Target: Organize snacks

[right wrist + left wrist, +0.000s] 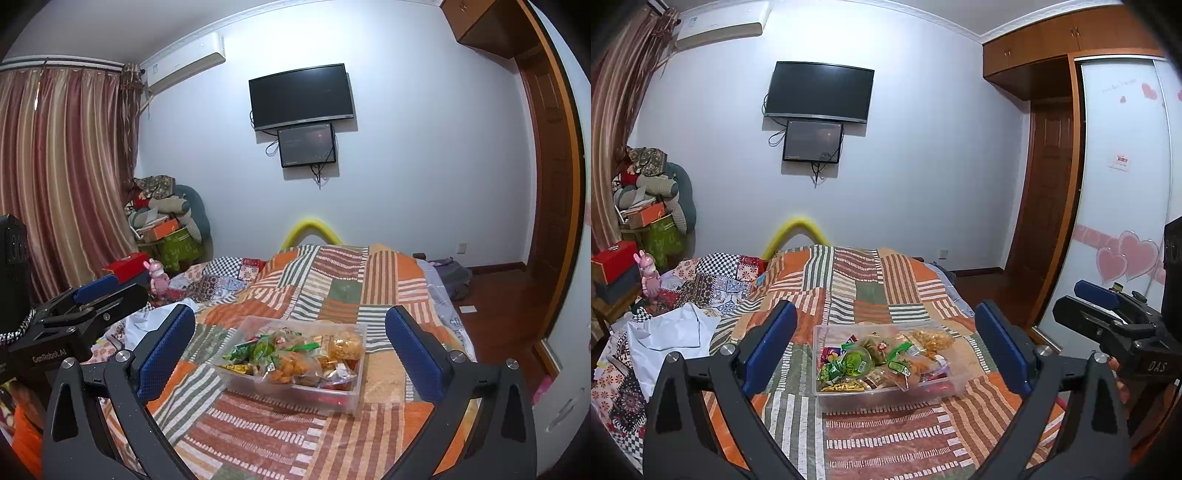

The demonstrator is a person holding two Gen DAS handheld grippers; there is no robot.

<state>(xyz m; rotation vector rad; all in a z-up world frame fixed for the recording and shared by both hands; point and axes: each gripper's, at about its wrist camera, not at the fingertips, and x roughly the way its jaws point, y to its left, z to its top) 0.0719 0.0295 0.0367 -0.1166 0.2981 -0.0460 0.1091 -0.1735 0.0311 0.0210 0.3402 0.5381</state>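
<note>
Snacks (pixel 882 360) in many small wrappers, green, orange and yellow, filled a clear rectangular plastic box (pixel 955 382) that stood on a patchwork bed cover with orange, green and white stripes (pixel 871 288). In the left wrist view the left gripper (pixel 886 349), black with blue padded fingers (pixel 772 343), was wide open and held nothing; the box lay on the cover beyond the fingertips and between the two fingers, apart from both of them. The right gripper (pixel 290 349) was also black with blue pads, and it was open as wide, empty too, with the same box (pixel 225 363) ahead of it and between its fingers, touching none of them. Each gripper showed at the edge of the other's view: the right one (pixel 1108 299) at the right side, the left one (pixel 96 291) at the left side. A crumpled white cloth (pixel 668 339) lay on the bed to the left of the box. A pink rabbit figure (pixel 650 275) stood near the left side of the bed, beside a red box (pixel 613 258). On the pale wall behind, a black flat television (pixel 820 92) hung above a smaller dark screen (pixel 812 142). A yellow curved foam tube (pixel 798 230) rose behind the far end of the bed. Striped brown curtains (pixel 62 162) hung at the left.
</note>
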